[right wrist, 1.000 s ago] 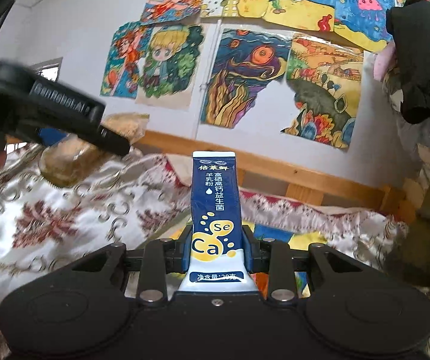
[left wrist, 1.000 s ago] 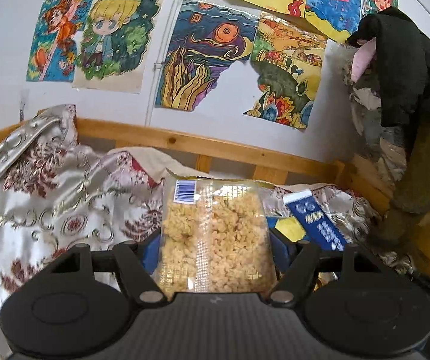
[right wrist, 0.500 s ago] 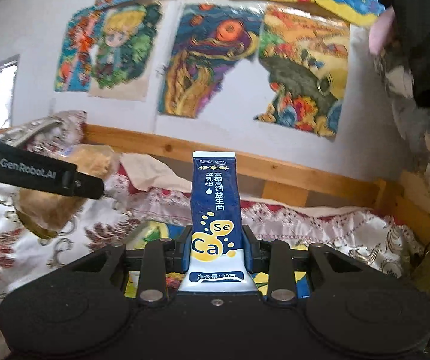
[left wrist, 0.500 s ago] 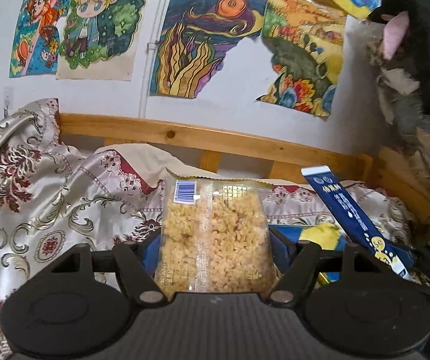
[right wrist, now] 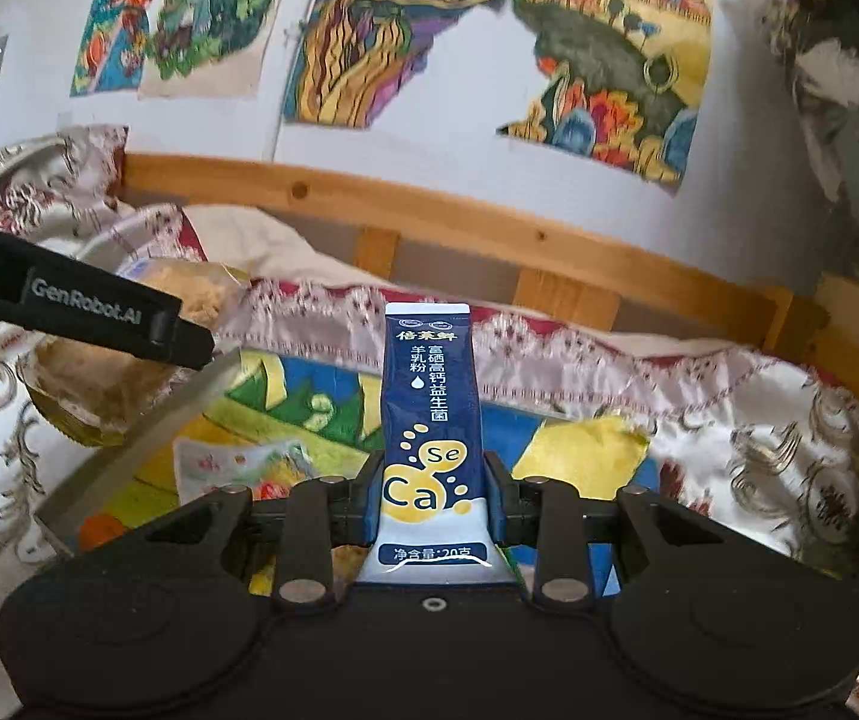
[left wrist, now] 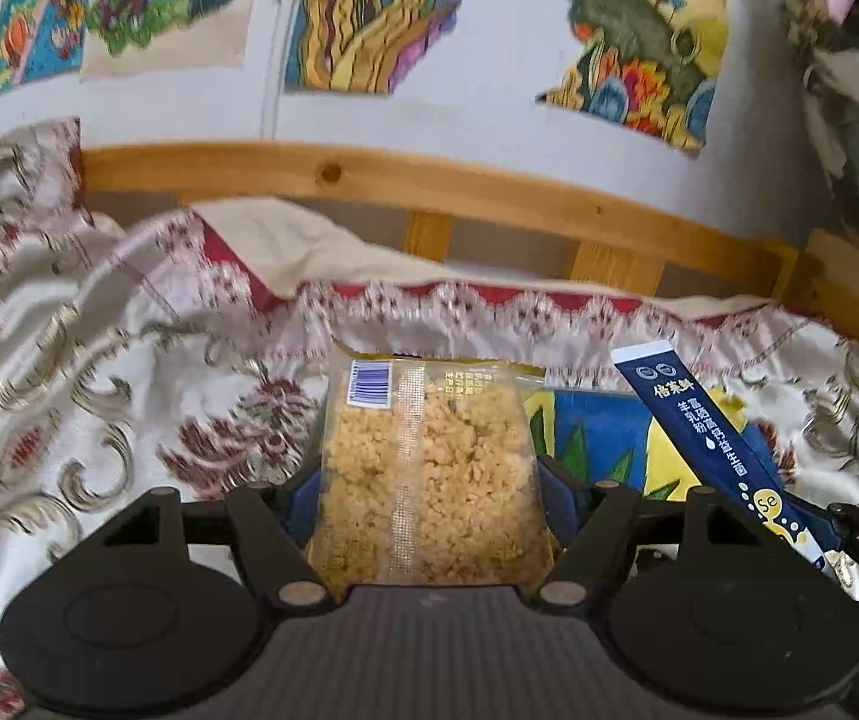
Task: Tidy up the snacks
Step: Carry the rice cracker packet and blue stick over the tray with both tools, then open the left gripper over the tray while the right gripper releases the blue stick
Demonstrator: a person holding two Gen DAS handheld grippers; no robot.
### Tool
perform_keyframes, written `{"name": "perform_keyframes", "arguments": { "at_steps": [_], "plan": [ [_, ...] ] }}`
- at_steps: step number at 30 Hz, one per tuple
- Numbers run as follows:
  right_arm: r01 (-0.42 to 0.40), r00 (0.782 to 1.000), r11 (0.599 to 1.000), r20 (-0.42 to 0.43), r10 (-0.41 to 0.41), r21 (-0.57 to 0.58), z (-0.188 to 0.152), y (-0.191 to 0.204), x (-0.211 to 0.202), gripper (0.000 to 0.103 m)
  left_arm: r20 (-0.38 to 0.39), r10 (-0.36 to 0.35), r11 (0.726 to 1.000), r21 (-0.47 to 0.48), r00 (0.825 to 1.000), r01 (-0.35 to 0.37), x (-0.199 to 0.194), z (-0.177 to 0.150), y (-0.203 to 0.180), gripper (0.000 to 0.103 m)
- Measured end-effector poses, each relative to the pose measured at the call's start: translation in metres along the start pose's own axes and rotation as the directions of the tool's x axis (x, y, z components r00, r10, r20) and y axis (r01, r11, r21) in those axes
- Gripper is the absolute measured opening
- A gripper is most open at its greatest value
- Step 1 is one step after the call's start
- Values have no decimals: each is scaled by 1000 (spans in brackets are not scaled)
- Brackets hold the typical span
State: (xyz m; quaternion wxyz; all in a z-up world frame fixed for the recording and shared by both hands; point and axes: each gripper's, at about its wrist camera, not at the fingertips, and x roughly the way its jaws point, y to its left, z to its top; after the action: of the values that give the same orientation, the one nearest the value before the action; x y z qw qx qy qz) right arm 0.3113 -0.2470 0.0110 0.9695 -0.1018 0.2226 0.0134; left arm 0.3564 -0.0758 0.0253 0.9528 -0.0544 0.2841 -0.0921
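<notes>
My left gripper [left wrist: 426,498] is shut on a clear bag of yellow puffed snack [left wrist: 426,468], which stands upright between the pads with a barcode at its top. My right gripper [right wrist: 432,495] is shut on a dark blue milk-powder stick pack [right wrist: 429,402] marked "Ca" and "Se". In the left wrist view that stick pack [left wrist: 711,438] leans at the right. In the right wrist view the left gripper's finger [right wrist: 99,318] and the snack bag [right wrist: 93,384] hang at the left, over the rim of a box with a colourful picture bottom [right wrist: 135,450].
A patterned cream and red cloth [left wrist: 99,360] covers the bed. A wooden rail [left wrist: 429,186] runs along the wall, hung with paintings [left wrist: 369,6]. Dark clothes [left wrist: 849,60] hang at the right.
Both grippers have moved forward and lower toward the bed, each keeping its grip. The rail and cloth loom larger, and the colourful box has come into view beneath them.
</notes>
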Motion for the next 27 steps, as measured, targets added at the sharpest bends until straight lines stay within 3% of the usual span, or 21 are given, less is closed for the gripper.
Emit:
{"name": "perform_keyframes", "arguments": {
  "at_steps": [13,27],
  "plan": [
    [-10,998,1000,-57,10,12,-18,1,29,34,-98,-2,998,66,995,8,44,-22,-15,75],
    [-20,996,999,-90,22,32,-19,-1,37,34,-135,10,998,65,991,-1,52,-27,-18,75]
  ]
}}
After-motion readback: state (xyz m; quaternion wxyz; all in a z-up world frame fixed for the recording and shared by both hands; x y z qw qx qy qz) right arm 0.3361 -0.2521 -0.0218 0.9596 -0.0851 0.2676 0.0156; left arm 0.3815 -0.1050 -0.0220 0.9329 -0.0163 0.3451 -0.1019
